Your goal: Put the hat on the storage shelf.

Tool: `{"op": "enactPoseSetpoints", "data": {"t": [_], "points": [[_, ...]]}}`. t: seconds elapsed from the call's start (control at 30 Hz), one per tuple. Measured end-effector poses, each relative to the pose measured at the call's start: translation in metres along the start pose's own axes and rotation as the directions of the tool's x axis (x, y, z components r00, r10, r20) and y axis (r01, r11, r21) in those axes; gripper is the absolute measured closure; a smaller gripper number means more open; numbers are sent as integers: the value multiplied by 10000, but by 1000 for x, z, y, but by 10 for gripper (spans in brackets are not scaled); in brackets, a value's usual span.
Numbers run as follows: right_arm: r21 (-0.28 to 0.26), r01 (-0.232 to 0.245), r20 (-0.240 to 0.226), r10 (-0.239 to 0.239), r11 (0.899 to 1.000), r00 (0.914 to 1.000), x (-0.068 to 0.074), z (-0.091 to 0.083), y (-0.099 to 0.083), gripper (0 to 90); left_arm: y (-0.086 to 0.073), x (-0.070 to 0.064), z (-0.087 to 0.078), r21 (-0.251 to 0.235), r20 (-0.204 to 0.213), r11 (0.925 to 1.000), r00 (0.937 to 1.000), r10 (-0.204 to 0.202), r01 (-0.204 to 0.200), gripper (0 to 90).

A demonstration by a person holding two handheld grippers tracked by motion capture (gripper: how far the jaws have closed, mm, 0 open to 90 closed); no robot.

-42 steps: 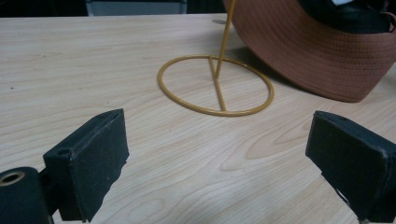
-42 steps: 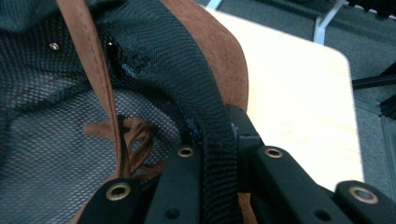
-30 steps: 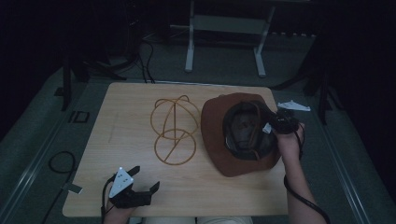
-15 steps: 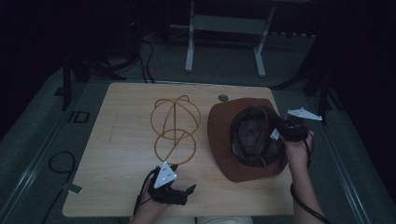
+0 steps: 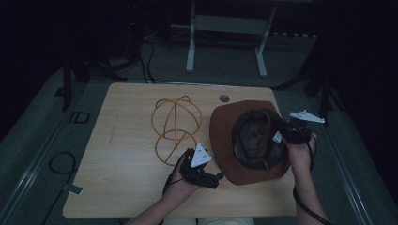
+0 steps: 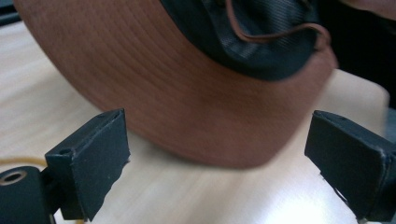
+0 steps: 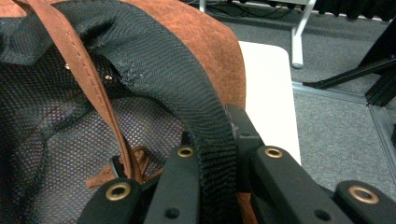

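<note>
High view, landmark: pale wooden table [image 5: 126,187], all places given relative to it.
Left gripper [image 5: 206,174]: near edge of the table, centre; jaws spread wide and empty, aimed at the hat's brim, which sits just ahead of them and untouched in the left gripper view.
Brown suede wide-brimmed hat [image 5: 223,136]: right half of the table, lying crown down, hollow facing up; black mesh lining and a brown leather chin cord inside.
Right gripper [image 5: 285,134]: right edge of the table, at the hat's far-right rim; jaws clamped on the black woven inner band [image 7: 205,126].
Handling, judged: light, soft and floppy; brim likely to sag and fold if lifted from one side; suede nap should grip well, not slippery; not fragile, though creasing is possible.
Hold points, judged: stitched inner band for strength; near brim edge for a second, balancing pinch.
Orange wire hat stand [image 5: 176,129]: centre of the table, left of the hat, apart from it.
</note>
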State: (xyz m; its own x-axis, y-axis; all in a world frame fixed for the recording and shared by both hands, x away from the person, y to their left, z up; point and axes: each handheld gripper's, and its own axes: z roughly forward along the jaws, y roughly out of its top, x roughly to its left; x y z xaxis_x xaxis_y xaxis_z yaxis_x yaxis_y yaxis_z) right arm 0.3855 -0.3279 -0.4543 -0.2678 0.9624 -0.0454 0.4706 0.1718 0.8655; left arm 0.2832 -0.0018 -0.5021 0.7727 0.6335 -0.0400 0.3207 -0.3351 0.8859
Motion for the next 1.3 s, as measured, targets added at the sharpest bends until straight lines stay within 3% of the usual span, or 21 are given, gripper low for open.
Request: {"op": "enactPoseSetpoints", "data": {"t": [0.13, 0.33, 0.57, 0.83, 0.93, 1.03, 1.07, 1.1, 1.17, 1.2, 1.27, 1.3], "points": [[50, 15, 51, -15, 10000, 10000, 3, 1, 0, 845, 14, 1, 15, 7, -167, 9999, 9997, -151, 151, 66], [68, 29, -9, -29, 10000, 10000, 5, 0, -2, 844, 36, -3, 31, 119, -626, 9989, 9970, 454, -447, 67], [21, 12, 28, -12, 10000, 10000, 8, -5, 0, 844, 59, 7, 48, 44, -1438, 9998, 9894, -174, 183, 67], [-478, 292, -698, -325, 9984, 9970, 15, -27, 5, 846, 61, 16, 63, 124, -2379, 9950, 9668, -931, 988, 66], [-655, 346, -1367, -433, 9973, 9897, 19, -36, 7, 847, 59, 18, 67, 157, -2517, 9923, 9610, -1147, 1226, 65], [-956, 422, -2115, -618, 9945, 9754, 23, -50, 7, 849, 56, 20, 69, 74, -2519, 9896, 9580, -1372, 1436, 65], [-1072, 464, -2238, -696, 9931, 9722, 24, -54, 7, 848, 56, 21, 70, 110, -2464, 9892, 9592, -1390, 1462, 66], [-1310, 534, -2588, -861, 9899, 9621, 27, -63, 7, 848, 56, 22, 71, 153, -2478, 9886, 9584, -1414, 1498, 66], [-1409, 551, -2688, -918, 9885, 9588, 28, -68, 7, 848, 55, 24, 73, 185, -2422, 9879, 9593, -1453, 1543, 66], [-1634, 601, -3091, -1090, 9847, 9448, 31, -77, 6, 848, 55, 24, 73, 186, -2402, 9874, 9593, -1484, 1574, 82], [-1664, 673, -3123, -1173, 9838, 9427, 34, -80, 6, 849, 56, 24, 74, 136, -2292, 9864, 9607, -1566, 1640, 100], [-1761, 893, -3232, -1433, 9803, 9354, 39, -85, 4, 848, 57, 24, 74, 123, -2224, 9874, 9631, -1513, 1579, 179]]}}
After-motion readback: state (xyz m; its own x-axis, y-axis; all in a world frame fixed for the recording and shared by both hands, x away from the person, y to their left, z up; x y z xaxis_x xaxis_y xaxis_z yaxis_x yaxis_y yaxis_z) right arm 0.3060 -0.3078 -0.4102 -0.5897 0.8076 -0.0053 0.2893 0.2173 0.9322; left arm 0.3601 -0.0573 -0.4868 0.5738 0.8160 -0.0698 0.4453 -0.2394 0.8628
